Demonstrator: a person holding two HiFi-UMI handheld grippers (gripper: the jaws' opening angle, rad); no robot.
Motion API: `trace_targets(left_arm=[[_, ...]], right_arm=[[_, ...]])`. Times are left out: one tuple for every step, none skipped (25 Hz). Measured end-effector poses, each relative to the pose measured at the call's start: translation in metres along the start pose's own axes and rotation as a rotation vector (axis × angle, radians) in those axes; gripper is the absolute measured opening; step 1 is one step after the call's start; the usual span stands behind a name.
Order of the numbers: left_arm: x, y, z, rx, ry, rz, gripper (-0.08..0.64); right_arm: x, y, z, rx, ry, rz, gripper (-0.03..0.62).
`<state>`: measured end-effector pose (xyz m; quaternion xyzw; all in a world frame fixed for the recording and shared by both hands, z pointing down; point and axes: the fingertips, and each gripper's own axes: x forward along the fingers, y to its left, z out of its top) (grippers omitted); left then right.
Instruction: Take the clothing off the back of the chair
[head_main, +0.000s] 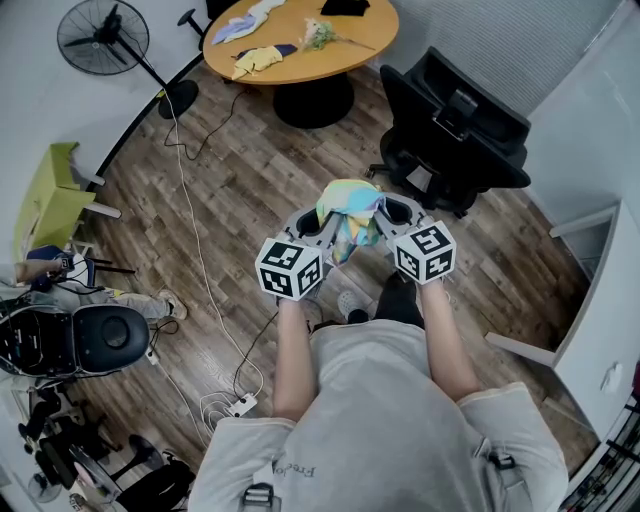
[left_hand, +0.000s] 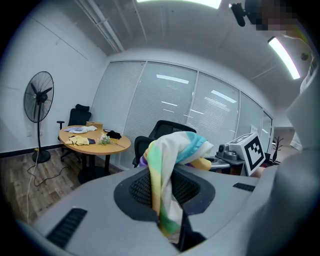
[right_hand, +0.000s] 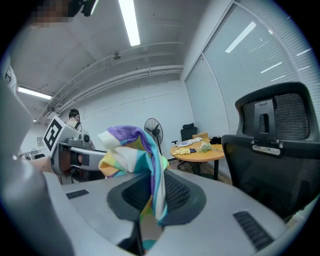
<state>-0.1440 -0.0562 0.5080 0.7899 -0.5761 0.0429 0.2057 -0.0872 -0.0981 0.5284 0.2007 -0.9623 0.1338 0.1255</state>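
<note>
The left claw and the right claw are each clenched on a fold of one pastel striped garment, which is bunched in the air between them above the wood floor. The black chair stands near, ahead to the right. Farther off are a round surface strewn with cloths, a fan, and a white cable trailing over the floor.

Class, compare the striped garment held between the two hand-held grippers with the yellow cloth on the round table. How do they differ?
Colour: the striped garment has green, yellow, blue and purple bands; the yellow cloth is mainly yellow. Support: the striped garment is pinched in mid-air by the left hand-held gripper and right hand-held gripper; the yellow cloth lies on the round table. Both are crumpled fabric.
</note>
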Motion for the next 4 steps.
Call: trace_targets(left_arm=[[-0.0002, -0.0004, -0.0001, -0.001, -0.001, 0.0, 0.083], [-0.0005, -0.0009, -0.0003, -0.001, -0.001, 0.0, 0.083], [-0.0011, -0.0014, -0.0004, -0.001, -0.002, 0.0, 0.083], [-0.0016, -0.0019, -0.0005, -0.002, -0.002, 0.0, 0.083]], right_arm=[[-0.0003, 0.0003, -0.0002, 0.0, 0.0, 0.001, 0.063], [-0.0008, 0.0008, -0.0005, 0.0, 0.0, 0.001, 0.063], [-0.0013, 0.0015, -0.0009, 0.001, 0.0, 0.002, 0.063], [-0.0019, 0.0022, -0.0013, 0.001, 0.001, 0.003, 0.063]])
